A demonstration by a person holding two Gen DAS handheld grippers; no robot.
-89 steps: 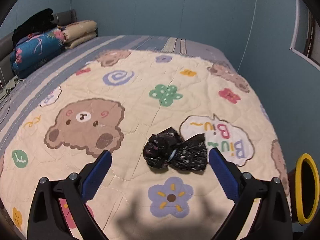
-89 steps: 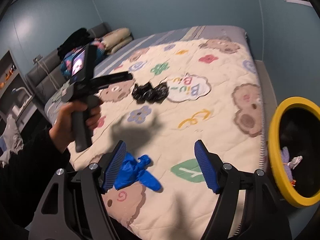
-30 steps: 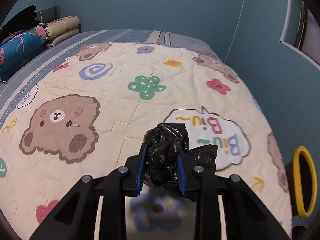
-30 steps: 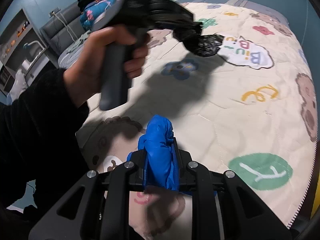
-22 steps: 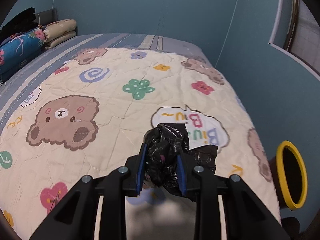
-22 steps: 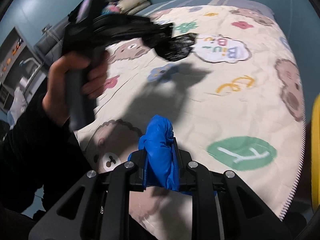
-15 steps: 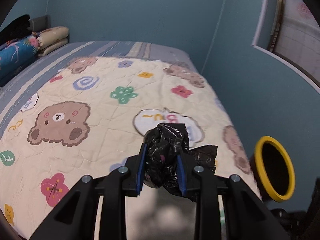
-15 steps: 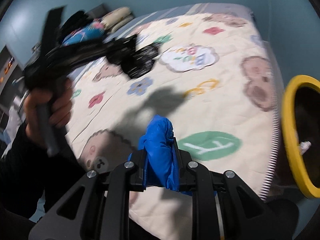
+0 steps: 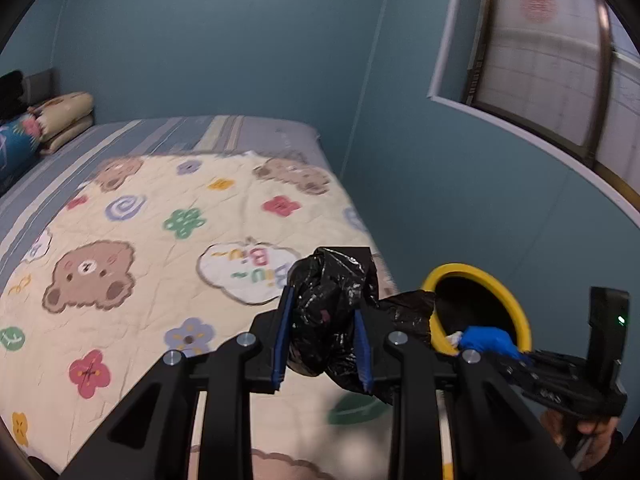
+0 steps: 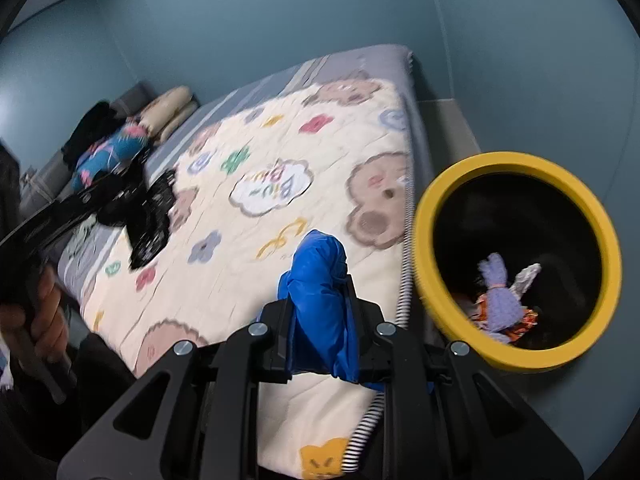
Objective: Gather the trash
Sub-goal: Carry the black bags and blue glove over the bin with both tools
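Right wrist view: the right gripper [image 10: 320, 320] was clamped on crumpled blue trash [image 10: 320, 300], held above the quilt [image 10: 280, 208] edge, just beside the yellow-rimmed bin [image 10: 516, 166].
Left gripper [image 9: 322, 344]: pinched tight on a black plastic bag [image 9: 332, 304], above the quilt, near the bin.
Doing it well: each load probably should be carried fully over the bin mouth before the jaws part; the loose bag tail could catch the rim.
Only the right wrist view showed: purple, white and orange scraps [image 10: 502, 300] already at the bin bottom.
Only the left wrist view showed: the blue trash in front of the rim, and a window [image 9: 560, 60].
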